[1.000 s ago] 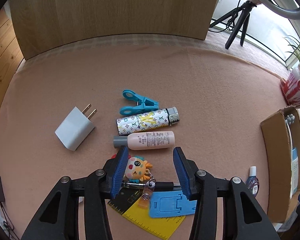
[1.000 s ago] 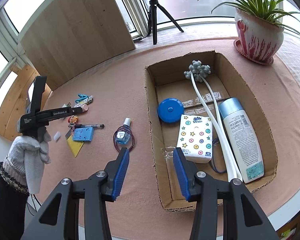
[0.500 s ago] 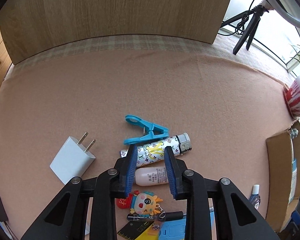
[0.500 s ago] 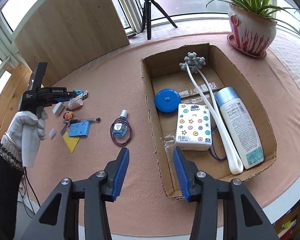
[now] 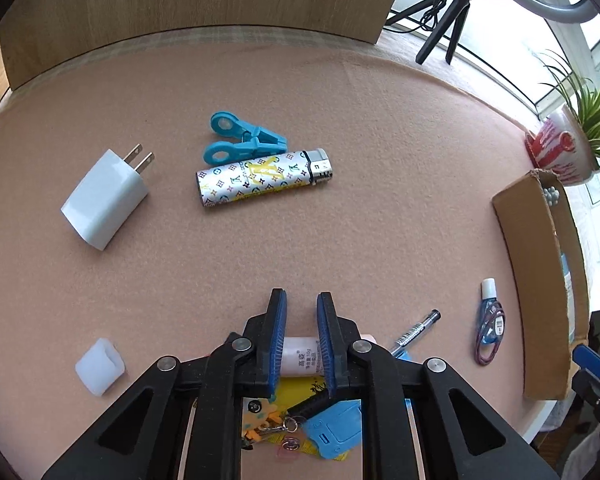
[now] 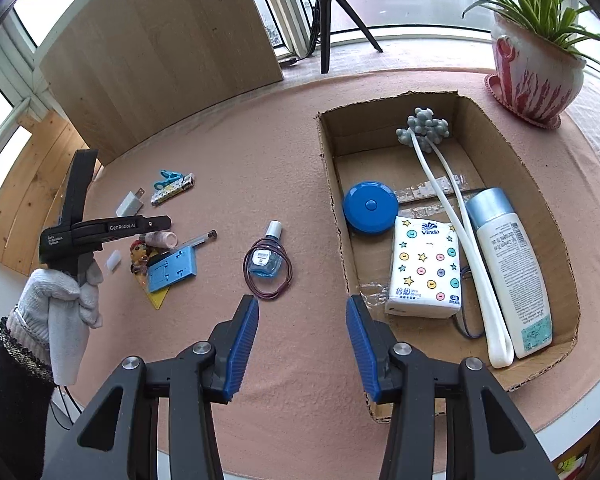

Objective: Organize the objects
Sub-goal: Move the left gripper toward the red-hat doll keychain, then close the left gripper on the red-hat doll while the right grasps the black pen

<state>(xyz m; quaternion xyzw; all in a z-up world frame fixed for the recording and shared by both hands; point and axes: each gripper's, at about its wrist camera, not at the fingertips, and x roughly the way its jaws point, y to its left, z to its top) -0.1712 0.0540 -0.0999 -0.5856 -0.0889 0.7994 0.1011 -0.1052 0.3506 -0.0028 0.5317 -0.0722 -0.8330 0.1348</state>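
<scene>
The left gripper (image 5: 302, 336) fingers were closing, clasping a small pink bottle (image 5: 300, 358) above the surface (image 5: 340, 240); the right gripper (image 6: 302, 344) stood released, empty.

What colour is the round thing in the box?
The round thing is blue, with a small button in its middle. It lies in the cardboard box, clearest in the right wrist view.

Each hand-held gripper has black angular arms with silver screws and blue ribbed pads (image 6: 242, 340). The left hand-held gripper (image 5: 302, 340) bears white lettering on its side. The left hand (image 6: 66, 300) wears a white knit glove over a black sleeve (image 6: 14, 392) with a speckled cuff
</scene>
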